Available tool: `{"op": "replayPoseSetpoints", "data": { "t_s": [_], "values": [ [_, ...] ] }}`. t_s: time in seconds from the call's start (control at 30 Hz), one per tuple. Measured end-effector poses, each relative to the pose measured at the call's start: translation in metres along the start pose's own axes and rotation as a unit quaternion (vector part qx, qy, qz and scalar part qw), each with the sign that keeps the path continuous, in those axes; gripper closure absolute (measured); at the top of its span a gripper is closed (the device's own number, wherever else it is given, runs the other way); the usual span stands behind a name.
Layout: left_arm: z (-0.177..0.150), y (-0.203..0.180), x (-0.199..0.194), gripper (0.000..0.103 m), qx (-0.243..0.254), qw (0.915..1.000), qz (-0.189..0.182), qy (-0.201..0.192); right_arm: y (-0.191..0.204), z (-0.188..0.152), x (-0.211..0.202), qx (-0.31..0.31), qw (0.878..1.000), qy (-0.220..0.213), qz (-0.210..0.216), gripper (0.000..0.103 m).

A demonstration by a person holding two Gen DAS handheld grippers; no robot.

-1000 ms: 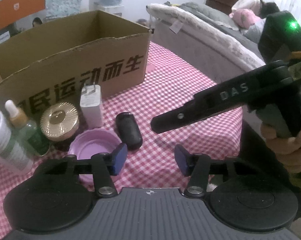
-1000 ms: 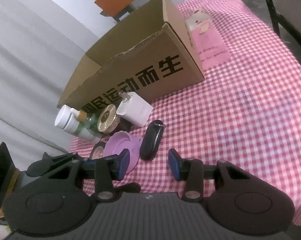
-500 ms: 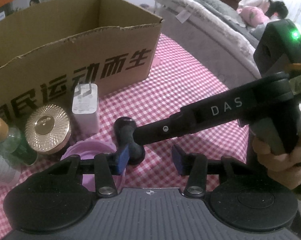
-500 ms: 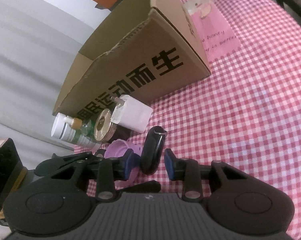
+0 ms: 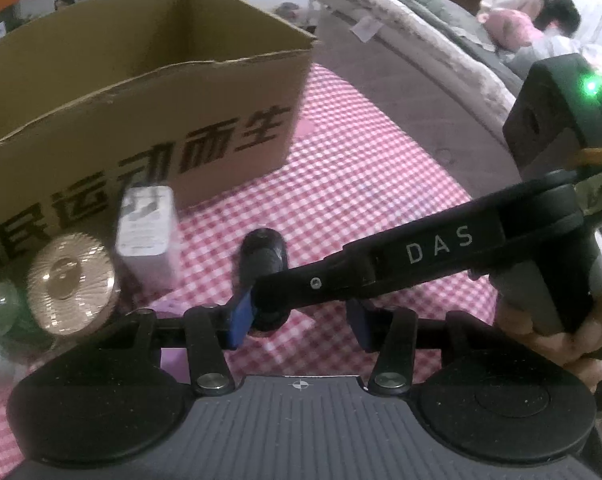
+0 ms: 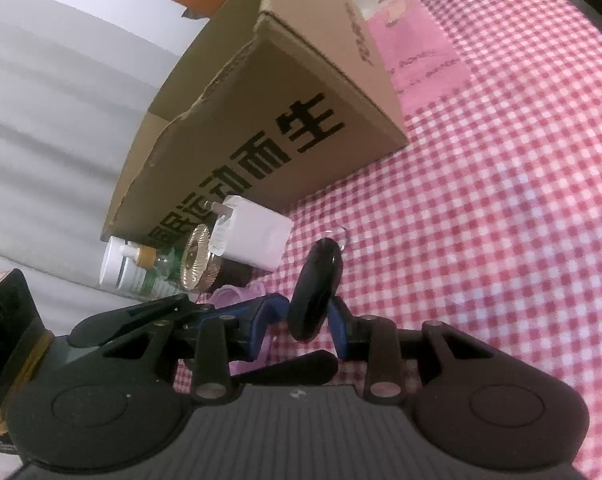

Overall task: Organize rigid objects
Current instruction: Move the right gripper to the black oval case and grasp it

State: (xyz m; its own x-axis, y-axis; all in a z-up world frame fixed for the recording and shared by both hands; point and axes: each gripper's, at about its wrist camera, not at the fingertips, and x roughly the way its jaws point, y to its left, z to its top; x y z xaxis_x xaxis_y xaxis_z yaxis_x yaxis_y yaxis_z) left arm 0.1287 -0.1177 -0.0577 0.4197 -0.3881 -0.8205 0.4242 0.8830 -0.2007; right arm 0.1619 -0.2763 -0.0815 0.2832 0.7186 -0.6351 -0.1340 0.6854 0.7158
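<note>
A black key fob is on the pink checked cloth in front of the cardboard box. My right gripper is shut on it, a blue pad pressing each side. In the left wrist view the fob shows above the right gripper's black finger, which crosses from the right. My left gripper sits just behind, its jaws opening. That finger and the fob's near end are in its gap, and its pads press on nothing.
Left of the fob stand a white plug charger, a gold-lidded jar, a dropper bottle and a white bottle. A purple lid lies under the fingers. A pink card lies beside the box. A person's hand grips the right handle.
My right gripper has moved in over the key fob and closed its pads on it. My left gripper has moved closer to the fob and the box.
</note>
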Motion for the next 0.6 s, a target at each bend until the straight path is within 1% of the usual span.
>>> {"op": "replayPoseSetpoints", "data": {
  "t_s": [0.17, 0.33, 0.53, 0.6],
  "values": [
    [-0.001, -0.008, 0.004, 0.054, 0.006, 0.9997, -0.022, 0.005, -0.011, -0.007, -0.018, 0.008, 1.0, -0.006, -0.008, 0.067],
    [-0.001, -0.012, -0.004, 0.053, 0.027, 0.9995, 0.015, -0.011, -0.013, -0.006, -0.034, 0.001, 1.0, -0.021, -0.013, 0.067],
    [-0.004, -0.005, -0.009, 0.053, 0.016, 0.9996, 0.022, -0.005, -0.001, 0.008, -0.034, -0.026, 0.999, -0.034, -0.022, 0.067],
    [-0.004, -0.005, -0.009, 0.053, 0.014, 0.9996, 0.025, -0.004, 0.009, 0.014, -0.025, -0.037, 0.998, -0.039, -0.027, 0.067]
  ]
}}
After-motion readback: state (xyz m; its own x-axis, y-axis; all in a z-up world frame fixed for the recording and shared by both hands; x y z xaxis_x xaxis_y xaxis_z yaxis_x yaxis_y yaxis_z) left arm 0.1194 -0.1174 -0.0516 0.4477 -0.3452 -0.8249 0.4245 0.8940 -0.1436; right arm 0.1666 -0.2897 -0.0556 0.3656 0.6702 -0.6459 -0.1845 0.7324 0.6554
